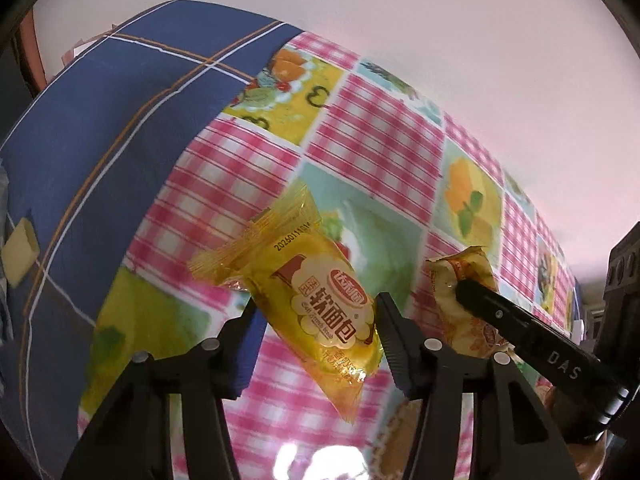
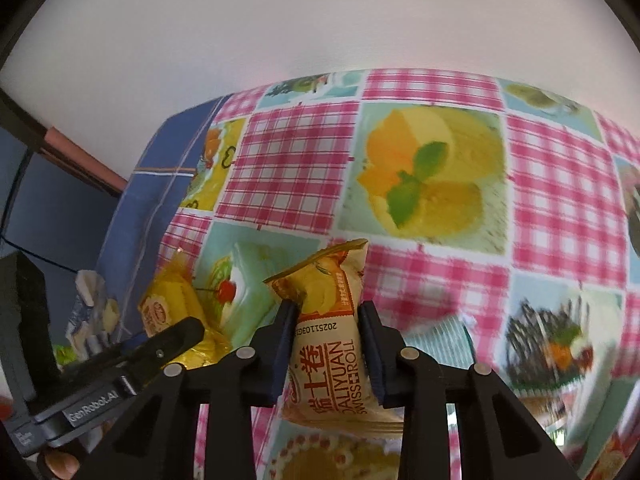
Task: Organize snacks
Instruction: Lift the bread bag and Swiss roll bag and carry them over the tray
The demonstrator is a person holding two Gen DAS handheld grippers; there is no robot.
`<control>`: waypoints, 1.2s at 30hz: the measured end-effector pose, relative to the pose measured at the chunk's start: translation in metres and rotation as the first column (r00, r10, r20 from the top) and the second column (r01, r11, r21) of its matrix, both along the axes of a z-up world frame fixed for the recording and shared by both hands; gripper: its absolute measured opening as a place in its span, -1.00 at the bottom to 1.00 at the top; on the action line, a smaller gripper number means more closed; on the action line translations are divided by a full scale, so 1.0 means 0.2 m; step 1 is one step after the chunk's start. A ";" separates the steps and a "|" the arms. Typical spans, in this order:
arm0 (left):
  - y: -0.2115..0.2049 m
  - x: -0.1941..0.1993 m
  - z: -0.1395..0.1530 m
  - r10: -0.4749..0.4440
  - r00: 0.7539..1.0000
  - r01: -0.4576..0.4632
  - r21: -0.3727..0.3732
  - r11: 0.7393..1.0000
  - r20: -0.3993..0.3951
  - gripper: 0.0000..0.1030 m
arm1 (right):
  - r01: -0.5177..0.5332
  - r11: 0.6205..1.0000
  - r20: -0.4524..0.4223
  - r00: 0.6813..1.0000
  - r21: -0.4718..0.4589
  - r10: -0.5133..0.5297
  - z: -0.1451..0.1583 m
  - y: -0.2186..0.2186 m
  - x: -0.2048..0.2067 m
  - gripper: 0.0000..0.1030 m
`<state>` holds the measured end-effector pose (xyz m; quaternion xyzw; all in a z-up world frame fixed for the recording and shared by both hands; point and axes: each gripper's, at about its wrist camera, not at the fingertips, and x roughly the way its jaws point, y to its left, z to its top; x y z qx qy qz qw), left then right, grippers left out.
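Observation:
My left gripper (image 1: 316, 306) is shut on a yellow soft-bread pack (image 1: 320, 300), which hangs tilted between its black fingers with the crimped end pointing up and left. To the right in the same view, a black finger of my right gripper (image 1: 480, 300) presses an orange Swiss roll pack (image 1: 464, 276). In the right wrist view my right gripper (image 2: 328, 320) is shut on that Swiss roll pack (image 2: 332, 320), which stands upright between the pads. The left gripper's finger (image 2: 176, 338) and the yellow pack (image 2: 168, 308) show at the left.
A pink chequered tablecloth with fruit pictures (image 1: 360, 140) covers the table. A blue plaid cloth (image 1: 100, 140) lies on its left side. A pale yellow block (image 1: 20, 256) and crumpled wrappers (image 2: 92, 312) sit at the left edge. A green striped item (image 2: 444, 336) lies behind the right fingers.

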<state>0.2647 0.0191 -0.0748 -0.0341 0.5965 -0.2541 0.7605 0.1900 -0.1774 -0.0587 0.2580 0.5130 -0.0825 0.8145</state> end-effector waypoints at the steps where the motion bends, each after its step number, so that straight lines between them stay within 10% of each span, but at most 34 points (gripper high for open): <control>1: 0.00 -0.02 0.02 0.000 1.000 0.000 0.003 1.000 0.002 0.09 | 0.010 1.000 0.013 1.000 0.007 -0.010 0.03 0.00 -0.04 -0.33; 36: -0.49 -1.11 0.36 -0.090 0.996 0.090 -0.023 0.996 -0.011 0.09 | 0.432 0.900 0.094 0.900 -0.066 -0.425 0.42 -0.18 -1.44 -0.33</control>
